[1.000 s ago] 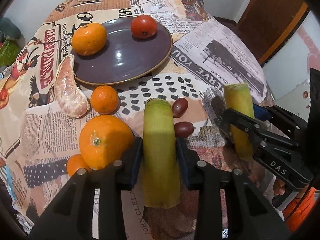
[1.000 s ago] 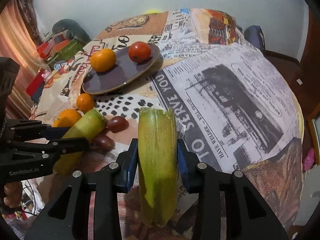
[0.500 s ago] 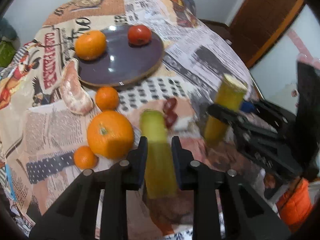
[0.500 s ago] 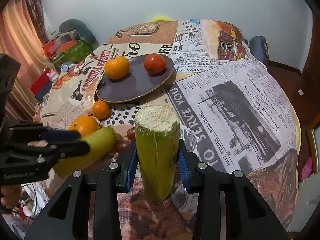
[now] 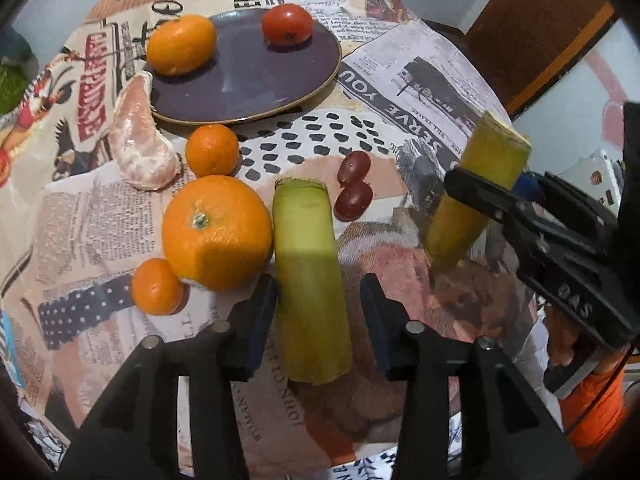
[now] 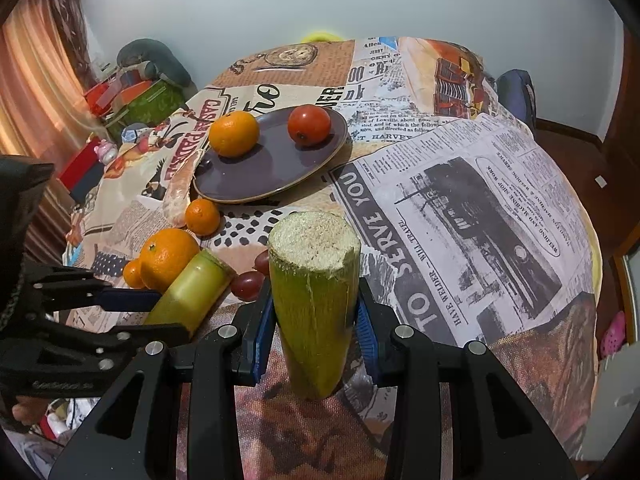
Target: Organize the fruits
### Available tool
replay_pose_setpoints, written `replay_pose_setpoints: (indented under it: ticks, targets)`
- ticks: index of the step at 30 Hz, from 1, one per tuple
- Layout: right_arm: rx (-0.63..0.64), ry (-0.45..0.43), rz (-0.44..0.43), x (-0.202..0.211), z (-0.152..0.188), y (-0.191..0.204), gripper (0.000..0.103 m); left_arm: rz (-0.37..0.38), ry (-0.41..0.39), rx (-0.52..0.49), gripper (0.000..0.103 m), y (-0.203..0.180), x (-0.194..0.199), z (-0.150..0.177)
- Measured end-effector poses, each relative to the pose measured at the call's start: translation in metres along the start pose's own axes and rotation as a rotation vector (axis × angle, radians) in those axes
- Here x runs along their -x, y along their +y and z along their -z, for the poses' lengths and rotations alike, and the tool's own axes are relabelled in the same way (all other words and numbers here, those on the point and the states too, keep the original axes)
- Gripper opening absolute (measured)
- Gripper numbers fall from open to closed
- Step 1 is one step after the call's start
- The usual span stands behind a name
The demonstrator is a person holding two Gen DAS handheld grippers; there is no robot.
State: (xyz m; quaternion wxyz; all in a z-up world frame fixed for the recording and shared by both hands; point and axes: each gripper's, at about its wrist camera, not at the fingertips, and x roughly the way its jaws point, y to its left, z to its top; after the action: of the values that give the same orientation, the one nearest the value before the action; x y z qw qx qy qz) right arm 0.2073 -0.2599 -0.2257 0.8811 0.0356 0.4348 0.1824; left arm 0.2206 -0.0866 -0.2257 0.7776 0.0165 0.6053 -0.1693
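Left wrist view: four oranges, two grapes (image 5: 353,185), one tomato (image 5: 287,24), one plate (image 5: 256,80). One cane piece (image 5: 310,280) lies between the opening left gripper (image 5: 318,322), pads seemingly clear.

Right wrist view: the right gripper (image 6: 314,336) clamps a second, upright cane stick (image 6: 314,300).
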Motion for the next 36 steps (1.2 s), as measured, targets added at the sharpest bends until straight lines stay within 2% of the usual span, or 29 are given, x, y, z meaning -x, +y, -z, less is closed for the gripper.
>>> replay_pose_setpoints:
  ticks: [3, 5, 9, 16, 19, 22, 31, 36]
  targets:
    - [-0.005, -0.001, -0.006, -0.001, 0.0, -0.001, 0.034, 0.051, 0.022, 0.037, 0.043, 0.003, -0.008, -0.007]
    - [-0.006, -0.001, -0.009, -0.001, 0.0, -0.002, 0.034, 0.056, 0.035, 0.05, 0.043, 0.003, -0.015, -0.013]
    - [0.007, 0.0, -0.012, -0.001, 0.0, -0.001, 0.034, 0.026, 0.034, 0.038, 0.043, -0.003, -0.025, -0.022]
    - [0.008, -0.003, -0.017, -0.001, 0.001, -0.002, 0.034, -0.084, -0.013, -0.042, 0.043, -0.02, -0.037, -0.031]
    - [0.004, -0.004, -0.02, -0.001, 0.001, -0.002, 0.034, -0.1, -0.031, -0.049, 0.043, -0.021, -0.039, -0.033]
    - [0.008, -0.005, -0.019, -0.001, 0.001, -0.002, 0.034, -0.121, -0.054, -0.048, 0.038, -0.019, -0.039, -0.036]
    - [0.016, -0.009, -0.014, 0.001, 0.001, 0.0, 0.034, -0.115, -0.06, -0.026, 0.038, -0.015, -0.032, -0.031]
    - [0.007, -0.008, -0.017, 0.0, 0.0, -0.003, 0.034, -0.094, -0.105, -0.02, 0.038, -0.014, -0.007, -0.021]
